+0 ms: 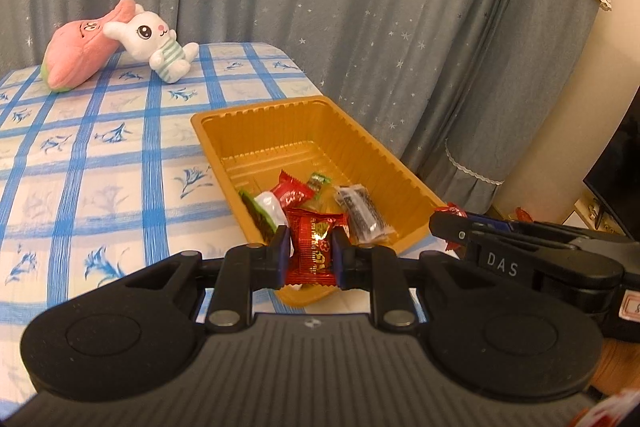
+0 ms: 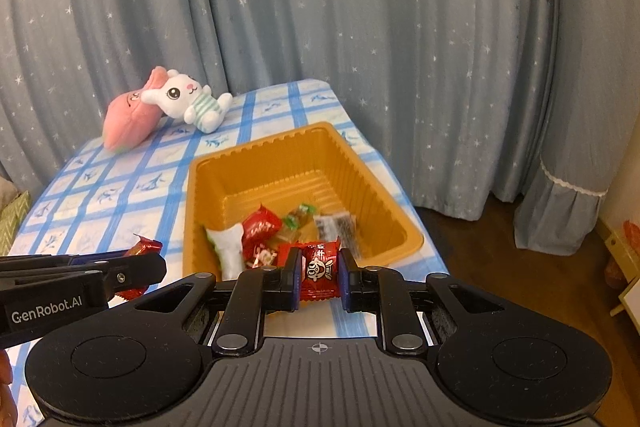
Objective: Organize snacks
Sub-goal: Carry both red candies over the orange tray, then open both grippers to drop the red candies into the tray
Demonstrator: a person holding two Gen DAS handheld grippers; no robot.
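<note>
A blue star-print curtain (image 2: pixel 360 27) hangs behind the table (image 1: pixel 100 155) in its blue-checked cloth, where I am sorting snacks with a gripper in each hand. At ten o'clock on the cloth, well apart from the work, a pink plush (image 1: pixel 76 55) props up a white rabbit toy (image 1: pixel 156 43); I judge them set back there to keep the near end free.

The gold plastic tray (image 1: pixel 376 147) sits at the table's near right corner, long side running away from me, close enough for both hands to reach over its near rim. Its far half is bare. The snacks gather at the six o'clock end: a white-and-green packet (image 1: pixel 266 209) at the left wall, a red wrapped sweet (image 1: pixel 292 193) beside it, a small green-ended candy (image 1: pixel 319 182) behind, and a clear packet with dark print (image 1: pixel 362 215) toward four o'clock.

My left gripper (image 1: pixel 311 253) is clamped narrow on a red-and-gold foil packet (image 1: pixel 314 251), pads pressing its two sides, the packet upright just above the tray's near rim. My right gripper (image 2: pixel 320 273) is likewise pinched tight on a red packet with a cartoon face (image 2: pixel 319 269), also at the near rim. Each holds by the flat sides so the wrapper cannot slip. Both pieces look to me ready to be let go into the tray, the pile's open far side being the easier landing.
</note>
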